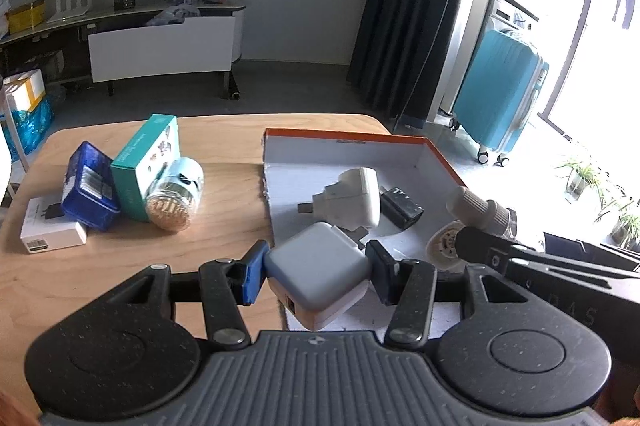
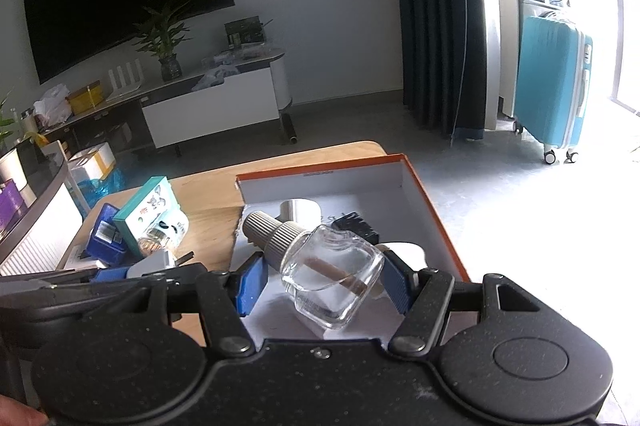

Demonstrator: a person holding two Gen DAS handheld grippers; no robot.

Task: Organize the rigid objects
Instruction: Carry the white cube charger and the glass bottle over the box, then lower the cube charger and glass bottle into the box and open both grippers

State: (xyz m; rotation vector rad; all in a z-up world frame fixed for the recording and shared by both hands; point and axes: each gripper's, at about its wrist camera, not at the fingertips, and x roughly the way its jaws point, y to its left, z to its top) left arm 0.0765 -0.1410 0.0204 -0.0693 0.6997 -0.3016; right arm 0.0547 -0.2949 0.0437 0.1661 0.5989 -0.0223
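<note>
Left wrist view: left gripper [image 1: 316,276] clamps a smooth white square charger [image 1: 318,276].
Right wrist view: right gripper [image 2: 320,280] grips a clear glass bottle [image 2: 332,278], ribbed grey cap.
Box [image 1: 444,155]: shallow cardboard, orange-edged, white inside.

The shallow white cardboard box with orange rim [image 1: 440,157] is crowded in the middle: a cream plug adapter [image 1: 356,197] lies touching a small black charger block [image 1: 402,207]. Bare white floor stays free along the box's far wall and in its far left corner. On the light wooden table [image 1: 224,222], a clear strip runs between the box's left wall and a tight cluster: glass jar of toothpicks [image 1: 174,201], teal carton [image 1: 146,165], blue tin [image 1: 90,193], flat white box [image 1: 50,226].
</note>
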